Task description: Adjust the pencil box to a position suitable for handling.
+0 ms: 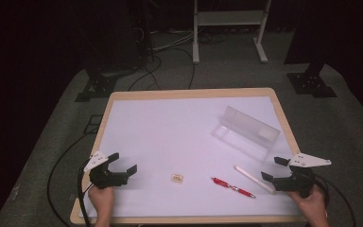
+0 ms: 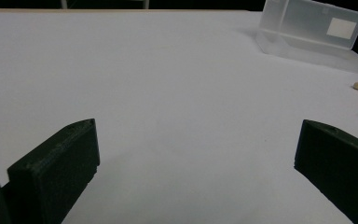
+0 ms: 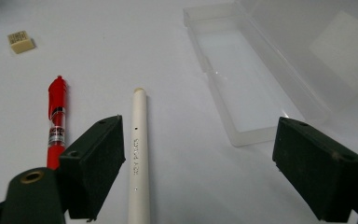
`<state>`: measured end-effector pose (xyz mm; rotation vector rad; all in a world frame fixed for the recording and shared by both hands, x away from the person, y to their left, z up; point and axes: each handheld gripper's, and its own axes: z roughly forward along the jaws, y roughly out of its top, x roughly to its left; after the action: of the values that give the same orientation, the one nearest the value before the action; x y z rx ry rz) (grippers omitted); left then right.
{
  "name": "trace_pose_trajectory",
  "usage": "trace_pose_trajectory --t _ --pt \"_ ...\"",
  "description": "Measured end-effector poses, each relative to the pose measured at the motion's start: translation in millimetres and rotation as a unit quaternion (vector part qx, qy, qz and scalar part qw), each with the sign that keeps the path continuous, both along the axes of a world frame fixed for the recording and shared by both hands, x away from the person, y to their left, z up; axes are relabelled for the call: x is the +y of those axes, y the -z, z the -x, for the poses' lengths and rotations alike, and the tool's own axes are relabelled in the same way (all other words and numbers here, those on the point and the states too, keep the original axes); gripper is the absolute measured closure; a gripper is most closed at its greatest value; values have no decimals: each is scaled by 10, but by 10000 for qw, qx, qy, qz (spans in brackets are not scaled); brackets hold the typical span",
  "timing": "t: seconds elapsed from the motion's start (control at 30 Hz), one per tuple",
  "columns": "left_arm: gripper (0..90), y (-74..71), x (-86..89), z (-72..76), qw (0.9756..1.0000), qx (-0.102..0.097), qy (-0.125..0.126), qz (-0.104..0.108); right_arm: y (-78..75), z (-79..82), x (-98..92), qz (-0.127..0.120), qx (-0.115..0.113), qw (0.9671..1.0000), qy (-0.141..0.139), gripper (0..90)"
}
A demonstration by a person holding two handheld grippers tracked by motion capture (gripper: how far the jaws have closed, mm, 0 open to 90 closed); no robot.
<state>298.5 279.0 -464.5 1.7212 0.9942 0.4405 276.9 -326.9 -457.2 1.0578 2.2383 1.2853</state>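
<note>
Clear case (image 1: 246, 130) open on bench (image 1: 170, 123), tray bare. White pen (image 3: 139, 154) lies between right gripper (image 1: 280, 171) jaws, spread, untouched. Left gripper (image 1: 123, 163) at 7 o'clock, jaws apart.

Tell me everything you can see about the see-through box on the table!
The clear box looks like frosted plastic, long and narrow like a pencil case. It lies open on the white table, toward the far right side: a shallow empty tray with its hinged lid standing up behind it. The lid bears a pale rectangular label. Nothing touches the box; the white pen lies nearby, apart from it.
</note>
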Motion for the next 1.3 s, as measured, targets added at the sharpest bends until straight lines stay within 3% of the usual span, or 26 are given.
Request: trace_pose_trajectory --t 0.6,0.9,1.3 --pt "0 0 21 4 10000 -29 50 56 -225 -182 240 460 68 9980 -437 153" --pt "0 2 14 4 10000 -21 23 43 -309 -320 354 479 188 9971 -566 153" --pt "0 2 26 -1 10000 -35 11 72 -467 -489 533 754 242 9924 -940 152"
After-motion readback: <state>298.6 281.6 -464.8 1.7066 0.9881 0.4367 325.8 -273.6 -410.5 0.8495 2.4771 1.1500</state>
